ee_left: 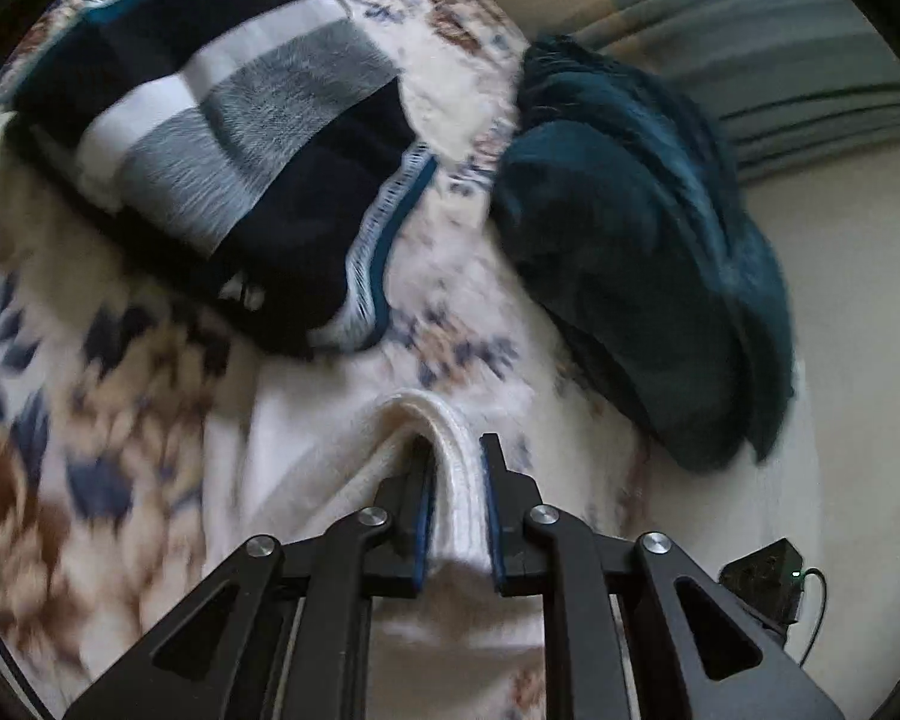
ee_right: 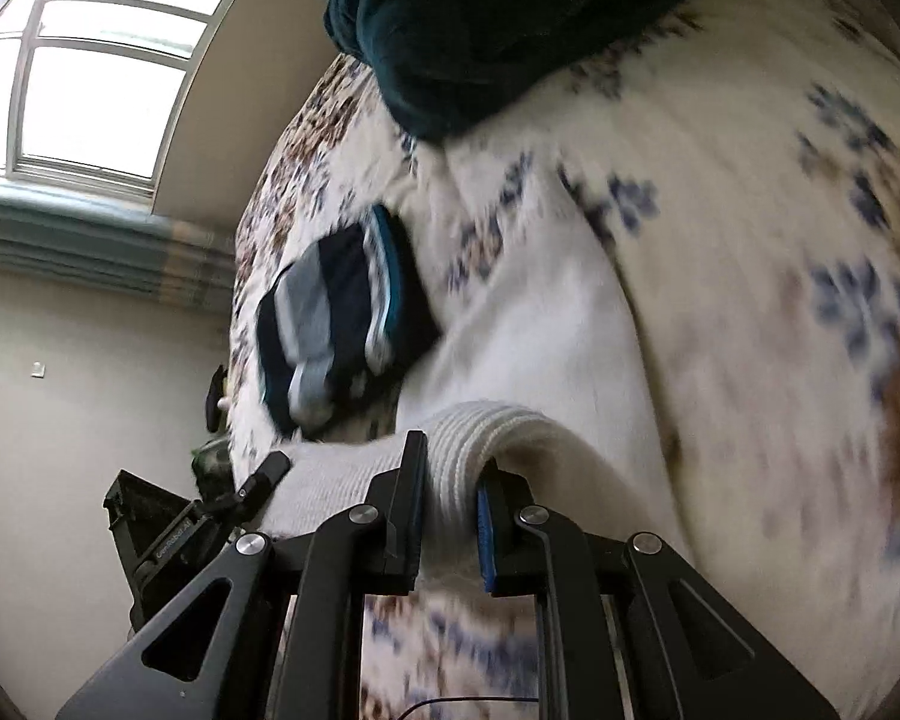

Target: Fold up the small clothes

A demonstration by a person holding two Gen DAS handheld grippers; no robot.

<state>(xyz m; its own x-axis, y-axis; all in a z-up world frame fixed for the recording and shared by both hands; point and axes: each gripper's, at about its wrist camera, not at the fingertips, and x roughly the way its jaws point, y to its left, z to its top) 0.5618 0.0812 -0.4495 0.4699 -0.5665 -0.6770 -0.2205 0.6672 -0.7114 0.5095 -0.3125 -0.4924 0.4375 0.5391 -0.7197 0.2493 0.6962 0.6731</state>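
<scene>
My left gripper is shut on the ribbed hem of a white knitted garment, which spreads over the floral bedspread. My right gripper is shut on another part of the same white garment's ribbed edge, held above the bed. The left gripper's tip shows at the left of the right wrist view, on the same edge. A folded navy garment with grey and white stripes lies beyond on the bed; it also shows in the right wrist view.
A dark teal fuzzy garment lies bunched on the bed to the right; it also shows at the top of the right wrist view. A window with a striped curtain is behind. A black device sits near the wall.
</scene>
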